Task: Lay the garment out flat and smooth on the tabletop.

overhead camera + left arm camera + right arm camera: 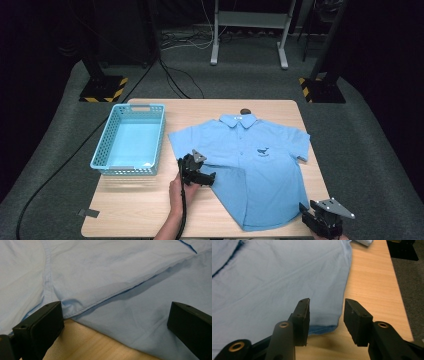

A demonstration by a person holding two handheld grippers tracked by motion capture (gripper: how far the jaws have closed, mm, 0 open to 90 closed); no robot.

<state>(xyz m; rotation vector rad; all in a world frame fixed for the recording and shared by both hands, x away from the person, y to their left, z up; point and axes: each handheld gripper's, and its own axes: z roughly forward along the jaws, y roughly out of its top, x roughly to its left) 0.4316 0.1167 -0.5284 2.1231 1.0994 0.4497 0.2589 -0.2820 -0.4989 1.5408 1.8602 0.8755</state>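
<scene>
A light blue short-sleeved shirt (250, 160) with a small dark whale print lies flat on the wooden table (145, 210), collar to the far side. My left gripper (212, 177) sits at the shirt's left side under the sleeve, held by a hand. Its jaws stand wide open across the folded side edge (105, 300) of the shirt, with no cloth pinched. My right gripper (306, 214) is at the shirt's near right corner by the table's front edge. In the right gripper view its jaws are apart just above the hem corner (324, 325), with nothing gripped between them.
A light blue plastic basket (131, 140) stands on the table's left part, beside the shirt's left sleeve. A small dark object (245, 111) lies just beyond the collar. The table's right edge (397, 290) runs close to my right gripper. Stands and cables are on the grey floor behind.
</scene>
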